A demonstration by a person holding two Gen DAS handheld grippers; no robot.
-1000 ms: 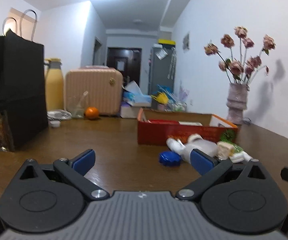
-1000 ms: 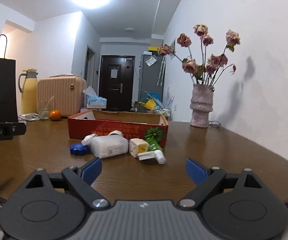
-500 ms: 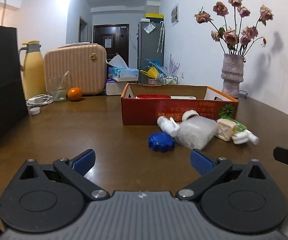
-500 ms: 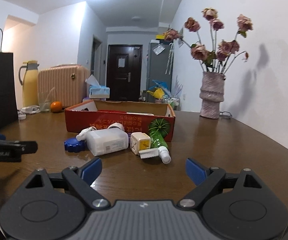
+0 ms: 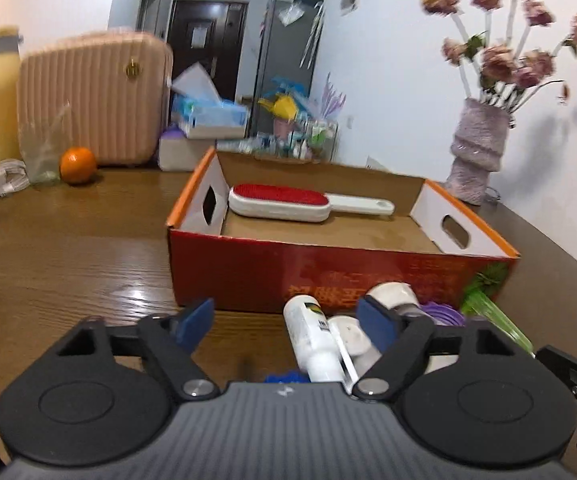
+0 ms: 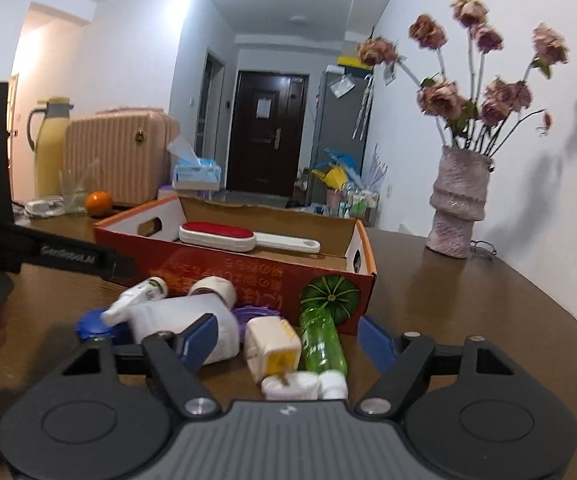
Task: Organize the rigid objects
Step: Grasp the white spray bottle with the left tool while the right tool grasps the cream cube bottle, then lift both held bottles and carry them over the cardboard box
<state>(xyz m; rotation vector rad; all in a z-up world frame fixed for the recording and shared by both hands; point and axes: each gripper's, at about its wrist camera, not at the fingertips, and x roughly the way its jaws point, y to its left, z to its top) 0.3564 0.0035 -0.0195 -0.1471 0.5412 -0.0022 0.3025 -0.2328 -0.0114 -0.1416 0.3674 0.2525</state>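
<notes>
1. My left gripper has just been narrowing and its jaws stand part-spread, pinching nothing; the slim white plastic bottle with a dark label lies between its blue pads, apparently untouched, though blur makes that hard to judge
2. My right gripper has likewise just been narrowing and is still spread, holding nothing; the small white cube-shaped box with a yellow face and the clear green plastic bottle lie between its pads, and a white cap piece sits nearest me
3. I judge this the reach-and-grasp step: both grippers are over the heap just in front of the red cardboard box, with nothing lifted yet
4. Next I should settle the pads on one item per hand, close firmly, lift clear of the near wall and set it inside the box
5. Crowding is the obstacle: the white rectangular plastic jug, a blue ribbed lid and a purple ribbed lid touch their neighbours, so a pinch may nudge or drag them
6. Inside the box lies a white lint brush with a red pad; the floor in front of it is free
7. Farther off: a textured grey vase of dried pink roses, an orange, a ribbed pink suitcase and a yellow thermos jug, all well apart from the heap
</notes>
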